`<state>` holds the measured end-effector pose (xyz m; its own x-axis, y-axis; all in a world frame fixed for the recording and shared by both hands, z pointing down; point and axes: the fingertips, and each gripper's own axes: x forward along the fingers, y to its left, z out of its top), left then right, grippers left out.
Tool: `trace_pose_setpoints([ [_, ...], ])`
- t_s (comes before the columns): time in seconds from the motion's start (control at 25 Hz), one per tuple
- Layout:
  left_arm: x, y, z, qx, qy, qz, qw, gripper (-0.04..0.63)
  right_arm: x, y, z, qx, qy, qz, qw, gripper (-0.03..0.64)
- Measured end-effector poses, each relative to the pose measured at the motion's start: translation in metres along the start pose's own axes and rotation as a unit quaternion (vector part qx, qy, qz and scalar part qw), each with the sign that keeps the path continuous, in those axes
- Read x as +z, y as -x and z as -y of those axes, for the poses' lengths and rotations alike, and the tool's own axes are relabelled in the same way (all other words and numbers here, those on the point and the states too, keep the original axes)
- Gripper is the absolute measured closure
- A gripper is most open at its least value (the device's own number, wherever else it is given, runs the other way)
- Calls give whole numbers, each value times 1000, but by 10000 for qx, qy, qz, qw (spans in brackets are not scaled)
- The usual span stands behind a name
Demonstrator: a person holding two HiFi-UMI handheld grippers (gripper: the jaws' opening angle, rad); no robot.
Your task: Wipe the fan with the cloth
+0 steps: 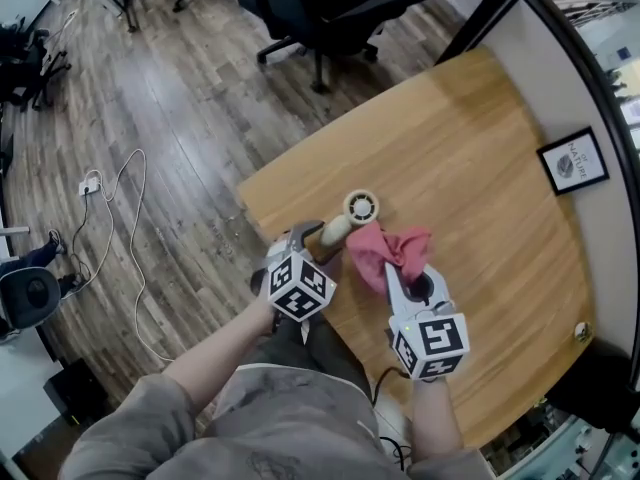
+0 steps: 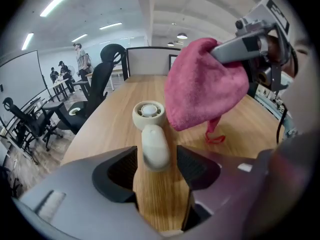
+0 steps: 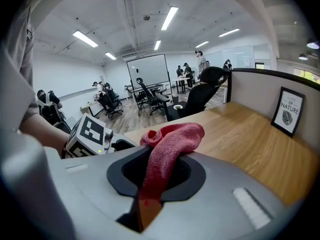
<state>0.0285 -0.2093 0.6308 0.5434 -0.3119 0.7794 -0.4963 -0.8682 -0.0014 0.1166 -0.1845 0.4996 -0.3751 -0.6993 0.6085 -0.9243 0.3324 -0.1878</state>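
A small cream handheld fan [image 1: 352, 215] lies on the wooden table [image 1: 480, 148], its round head pointing away from me. My left gripper [image 1: 308, 236] stands open at the near end of the fan. In the left gripper view the fan's handle [image 2: 155, 146] lies between the wide jaws with a gap on each side. My right gripper [image 1: 405, 268] is shut on a pink cloth [image 1: 385, 251], which hangs just right of the fan. In the right gripper view the cloth [image 3: 167, 149] runs up out of the closed jaws of the right gripper [image 3: 160, 176]. The left gripper view shows the cloth [image 2: 202, 86] hanging above the table beside the fan head.
A framed picture [image 1: 573, 161] leans on the partition at the table's far right. A black office chair [image 1: 330, 8] stands beyond the table's far edge. A white cable [image 1: 125, 228] lies on the wood floor to the left. Several people stand far off.
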Motion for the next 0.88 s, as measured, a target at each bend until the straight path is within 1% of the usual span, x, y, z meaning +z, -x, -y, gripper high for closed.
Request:
trace_pose_setpoints([
  [0.16, -8, -9, -7, -49, -137, -46, 9999, 362, -5, -13, -7, 18, 43, -123, 9999, 558],
  [0.2, -9, -10, -9, -60, -184, -41, 9998, 404, -6, -16, -9, 48, 35, -151, 9999, 558],
  [0.32, -10, -10, -16, -138, -366, 37, 9992, 407, -10, -28, -16, 179, -87, -204, 9996, 558],
  [0.4, -9, -10, -17, -210, -489, 86, 9985, 408, -11, -36, -20, 221, -78, -247, 9994, 558],
  [0.52, -11, -11, -19, -322, -665, 127, 9972, 409, -13, -53, -32, 345, 156, -392, 9985, 558],
  [0.68, -13, -11, -19, -497, -742, 163, 9959, 410, -14, -78, -55, 685, 479, -623, 9945, 558],
  [0.88, -12, -12, -19, -611, -921, 183, 9937, 410, -26, -112, -78, 1047, 1106, -1178, 9813, 558],
])
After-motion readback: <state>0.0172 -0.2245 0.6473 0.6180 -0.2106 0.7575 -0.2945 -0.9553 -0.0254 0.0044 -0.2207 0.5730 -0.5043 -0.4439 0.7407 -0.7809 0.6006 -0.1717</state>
